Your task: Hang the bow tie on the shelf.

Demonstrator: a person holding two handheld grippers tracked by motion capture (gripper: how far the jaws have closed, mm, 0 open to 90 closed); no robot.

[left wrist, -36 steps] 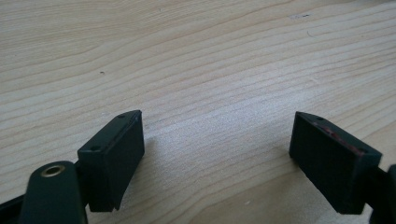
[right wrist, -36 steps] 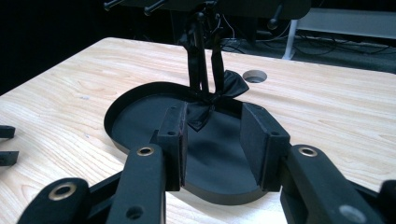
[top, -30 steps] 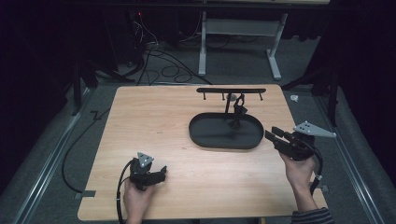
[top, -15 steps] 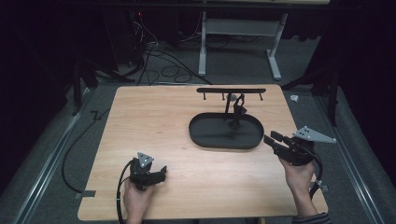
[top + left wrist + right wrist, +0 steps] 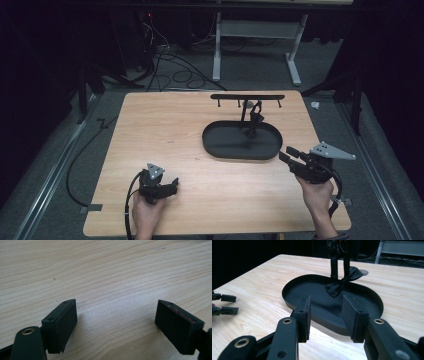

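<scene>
Bow tie (image 5: 342, 285) hanging off black stand (image 5: 247, 98) into oval tray (image 5: 215, 145), right hand-held gripper (image 5: 325, 315) just beside tray rim, jaws opening wider, gripping nothing, left hand-held gripper (image 5: 116, 322) gaping empty over bare desk (image 5: 165, 130).

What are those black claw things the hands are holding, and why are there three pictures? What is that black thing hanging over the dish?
Those claws are grippers, tools a person squeezes to pinch things. The left gripper and the right gripper each sit in one hand. One picture comes from a camera up high, looking down on the wooden table. The other two come from little cameras riding on the grippers, so you look along their black jaws.

On the table is a black oval tray. A thin stand with small hooks rises from it, and a black bow tie hangs from it on its strap, its lower end reaching down to the tray.

Nothing is held right now. The left gripper's jaws stand wide open over bare wood. The right gripper's jaws have just been opening, are empty, and point toward the tray and bow tie.
</scene>
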